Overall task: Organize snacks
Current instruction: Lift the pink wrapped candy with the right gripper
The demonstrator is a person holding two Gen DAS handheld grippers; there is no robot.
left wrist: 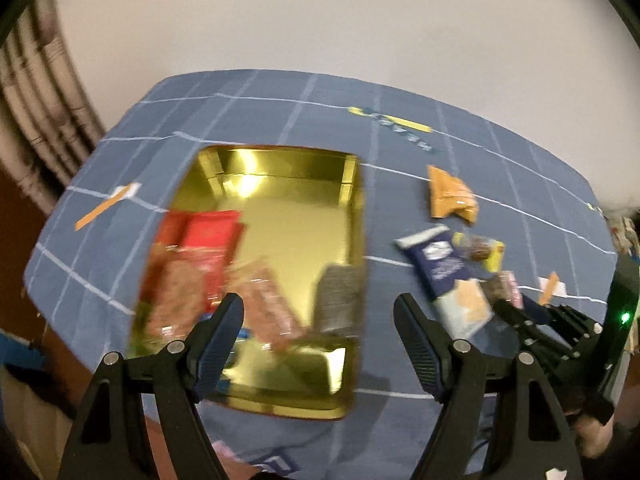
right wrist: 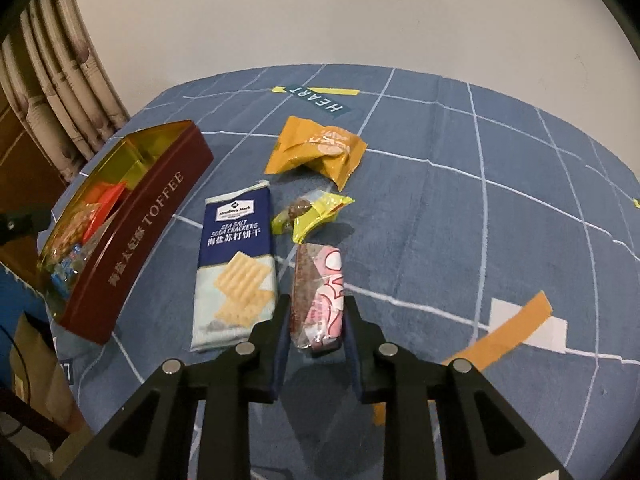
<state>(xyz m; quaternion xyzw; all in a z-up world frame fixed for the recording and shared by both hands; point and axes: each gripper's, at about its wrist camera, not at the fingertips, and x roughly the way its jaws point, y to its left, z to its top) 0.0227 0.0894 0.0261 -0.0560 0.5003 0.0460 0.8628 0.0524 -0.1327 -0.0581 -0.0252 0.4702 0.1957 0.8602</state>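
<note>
Snacks lie on the blue grid-patterned counter [right wrist: 440, 208]: a flat cracker packet [right wrist: 236, 264], a crinkled orange pouch [right wrist: 320, 148], a yellow-wrapped sweet [right wrist: 312, 214], and more inside the gold-lined rectangular tin [left wrist: 304, 216]. Right gripper [right wrist: 316, 320] fingers are clamped on a pink glossy bar [right wrist: 320, 292]. Left gripper [left wrist: 320, 312] fingers stand wide apart, empty, above the tin.

Blue gridded tablecloth [right wrist: 440, 208] bears toffee tin [right wrist: 140, 232]; cracker pack [right wrist: 236, 264]; orange packet [right wrist: 320, 148].
</note>
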